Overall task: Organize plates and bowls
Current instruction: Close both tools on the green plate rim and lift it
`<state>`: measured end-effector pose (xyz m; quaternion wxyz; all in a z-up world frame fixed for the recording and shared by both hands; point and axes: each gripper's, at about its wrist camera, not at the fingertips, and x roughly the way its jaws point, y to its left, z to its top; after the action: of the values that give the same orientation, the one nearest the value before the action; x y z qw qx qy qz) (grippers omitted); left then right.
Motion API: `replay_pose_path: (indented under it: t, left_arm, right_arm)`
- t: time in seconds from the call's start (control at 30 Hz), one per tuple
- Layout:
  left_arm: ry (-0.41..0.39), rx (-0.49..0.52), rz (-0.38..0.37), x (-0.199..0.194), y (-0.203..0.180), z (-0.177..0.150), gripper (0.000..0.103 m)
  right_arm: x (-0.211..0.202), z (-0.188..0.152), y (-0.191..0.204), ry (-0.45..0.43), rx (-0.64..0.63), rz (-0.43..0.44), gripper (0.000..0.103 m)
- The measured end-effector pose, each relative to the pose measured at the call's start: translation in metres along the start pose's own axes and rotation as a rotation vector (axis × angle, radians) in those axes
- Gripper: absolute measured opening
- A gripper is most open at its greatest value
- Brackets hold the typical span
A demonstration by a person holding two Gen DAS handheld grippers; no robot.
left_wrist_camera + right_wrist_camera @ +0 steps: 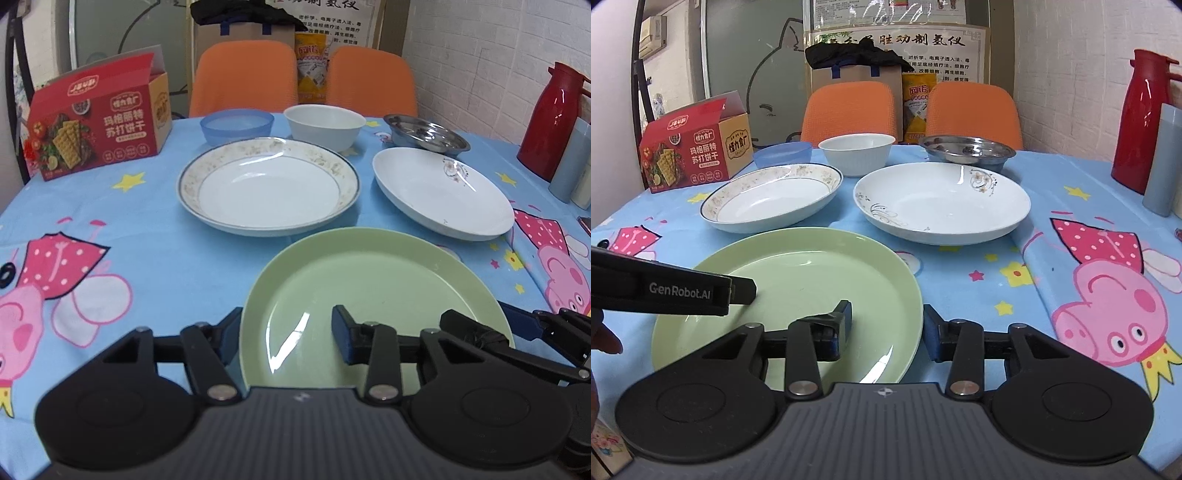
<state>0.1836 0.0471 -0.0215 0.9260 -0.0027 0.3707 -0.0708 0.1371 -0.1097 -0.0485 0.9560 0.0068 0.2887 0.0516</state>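
Nearest of all, a smooth, glossy pale green plate (376, 280) is lying flat on the worktop (166, 251), which is wearing a blue cloth printed with pink cartoon pigs and yellow stars. The left gripper (286, 336) is standing spread wide across the plate's left rim, one blue pad outside the edge and one over the shallow well, clamping nothing. The right gripper (886, 328) is likewise standing released across the right rim, its left finger over the plate and its right finger over the cloth.

Behind the green plate, a round white porcelain deep plate with a faded floral band (269, 184) is sitting to the left, and a glossy white oval dish with a small flower motif (443, 192) is sitting to the right; both are holding nothing. Further back, a translucent blue plastic bowl (236, 124), a ribbed white bowl (325, 124) and a shiny stainless steel dish (424, 133) are lining up in a row. A red cardboard cracker box (99, 122) is standing at the left, its flap raised, and a glossy red thermos jug (550, 118) is standing at the right beside a grey tumbler (570, 162).
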Motion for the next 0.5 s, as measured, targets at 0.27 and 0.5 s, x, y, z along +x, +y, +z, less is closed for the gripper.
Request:
replay_pose_path:
  t: [0.27, 0.5]
  left_arm:
    - [-0.012, -0.097, 0.126, -0.028, 0.071, -0.010, 0.039]
    - [-0.004, -0.143, 0.129, -0.009, 0.092, -0.011, 0.039]
  right_arm:
    - [0.007, 0.010, 0.062, -0.022, -0.064, 0.130, 0.072]
    - [0.028, 0.012, 0.091, 0.006, -0.132, 0.138, 0.074]
